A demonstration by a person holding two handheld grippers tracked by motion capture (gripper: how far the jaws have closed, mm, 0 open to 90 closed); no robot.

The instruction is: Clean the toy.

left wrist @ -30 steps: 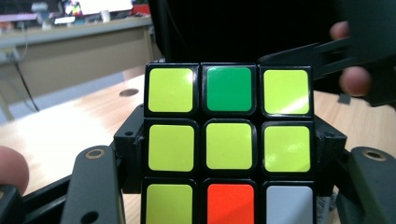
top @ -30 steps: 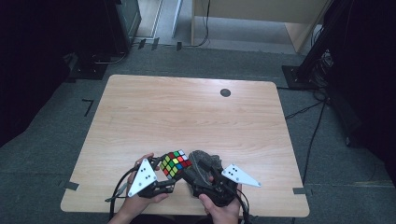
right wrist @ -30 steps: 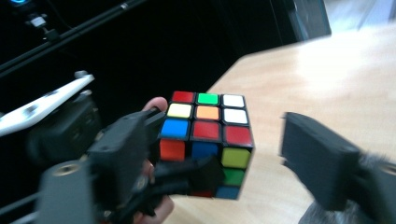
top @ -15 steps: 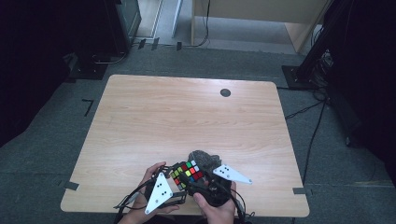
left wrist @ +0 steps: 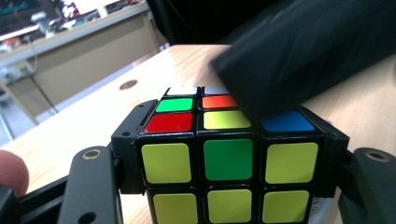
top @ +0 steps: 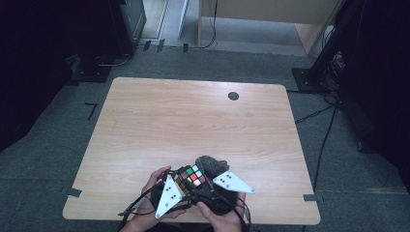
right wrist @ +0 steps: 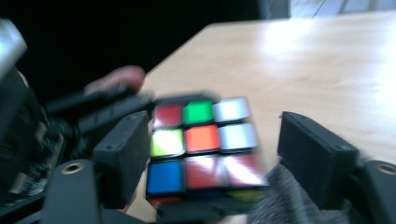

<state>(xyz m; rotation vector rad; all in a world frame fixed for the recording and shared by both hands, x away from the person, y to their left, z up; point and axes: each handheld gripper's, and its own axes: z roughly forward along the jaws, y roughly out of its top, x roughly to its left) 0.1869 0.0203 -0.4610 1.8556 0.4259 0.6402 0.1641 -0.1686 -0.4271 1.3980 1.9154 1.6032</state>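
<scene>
The puzzle cube (left wrist: 229, 163) is shiny plastic with smooth colour stickers in a black frame. The table (top: 193, 121) is light wood, smooth and a bit shiny. The left gripper (left wrist: 229, 186) has matt black plastic jaws. The grey cloth (top: 212, 163) looks soft and fuzzy.

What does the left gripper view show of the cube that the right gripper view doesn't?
Left gripper view: the cube's near face, yellow stickers around a green centre, clamped between the left gripper's jaws, and a round hole in the table.

Right gripper view: the right gripper with its jaws either side of the cube, a gap at the right jaw, and grey cloth below it. It is blurred.

Both: the cube's top face with red, green, orange, white and blue stickers, and the wooden table.
</scene>
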